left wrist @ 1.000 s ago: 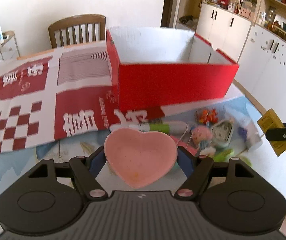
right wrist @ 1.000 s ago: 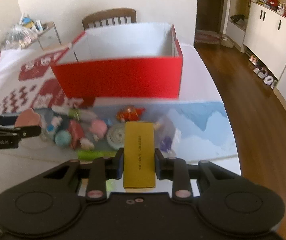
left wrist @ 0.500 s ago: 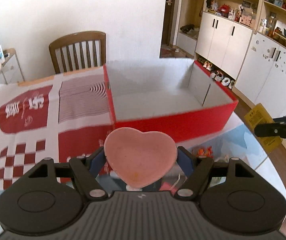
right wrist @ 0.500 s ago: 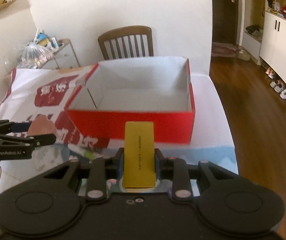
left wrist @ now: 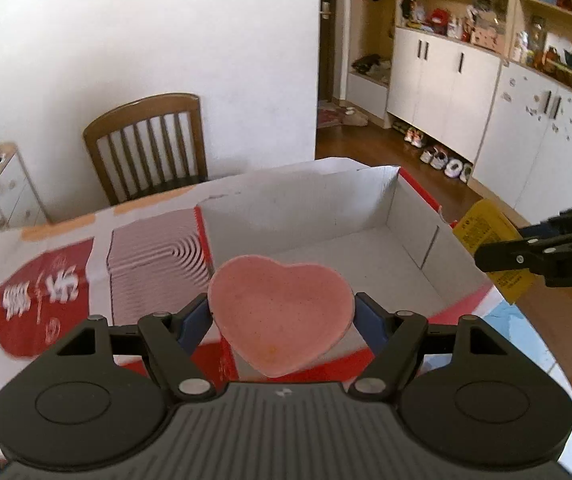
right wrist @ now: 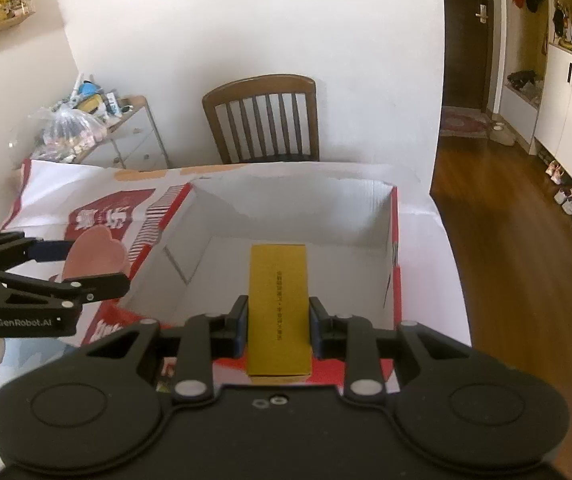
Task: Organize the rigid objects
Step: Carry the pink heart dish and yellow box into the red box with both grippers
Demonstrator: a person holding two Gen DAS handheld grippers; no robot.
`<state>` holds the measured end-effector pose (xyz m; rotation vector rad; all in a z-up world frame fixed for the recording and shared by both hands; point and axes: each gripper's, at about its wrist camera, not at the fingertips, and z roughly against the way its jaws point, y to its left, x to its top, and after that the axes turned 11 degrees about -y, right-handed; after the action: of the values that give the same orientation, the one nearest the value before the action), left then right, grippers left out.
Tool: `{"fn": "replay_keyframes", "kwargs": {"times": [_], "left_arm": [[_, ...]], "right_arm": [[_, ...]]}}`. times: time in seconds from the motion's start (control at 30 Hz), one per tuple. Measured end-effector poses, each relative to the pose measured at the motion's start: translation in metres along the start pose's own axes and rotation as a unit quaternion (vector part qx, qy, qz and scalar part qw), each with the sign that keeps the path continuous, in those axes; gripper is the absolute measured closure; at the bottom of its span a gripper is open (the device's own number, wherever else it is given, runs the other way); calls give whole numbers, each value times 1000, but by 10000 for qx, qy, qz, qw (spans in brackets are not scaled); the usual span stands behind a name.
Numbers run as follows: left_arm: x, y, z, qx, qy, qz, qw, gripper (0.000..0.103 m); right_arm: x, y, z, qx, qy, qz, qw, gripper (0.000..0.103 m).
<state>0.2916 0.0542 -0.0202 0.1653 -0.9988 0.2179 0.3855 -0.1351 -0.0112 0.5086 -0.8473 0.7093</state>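
My left gripper (left wrist: 282, 312) pinches the pink heart dish (left wrist: 281, 312) level, over the near left wall of the red box (left wrist: 418, 236). My right gripper (right wrist: 278, 320) clamps the yellow carton (right wrist: 278, 300) lengthwise above the white box floor, both positioned for release inside.

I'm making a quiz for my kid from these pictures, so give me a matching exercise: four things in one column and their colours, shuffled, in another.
Things:
1. heart dish
2. small carton
3. box
4. chair

Colours:
A. brown
B. red outside, white inside
C. pink
D. yellow

Pairs: 1-C, 2-D, 3-B, 4-A
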Motion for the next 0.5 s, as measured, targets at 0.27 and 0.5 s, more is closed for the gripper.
{"fn": "replay_keyframes", "kwargs": {"times": [0.27,0.5], "left_arm": [[20,4,-56,-125,122,-308,9994,27],[31,1,-111,-245,493,-412,9976,27]], "right_arm": [[11,-1,-49,-156,222,79,9996,74],[14,-9,-90,-365,527,38,9979,74]]}}
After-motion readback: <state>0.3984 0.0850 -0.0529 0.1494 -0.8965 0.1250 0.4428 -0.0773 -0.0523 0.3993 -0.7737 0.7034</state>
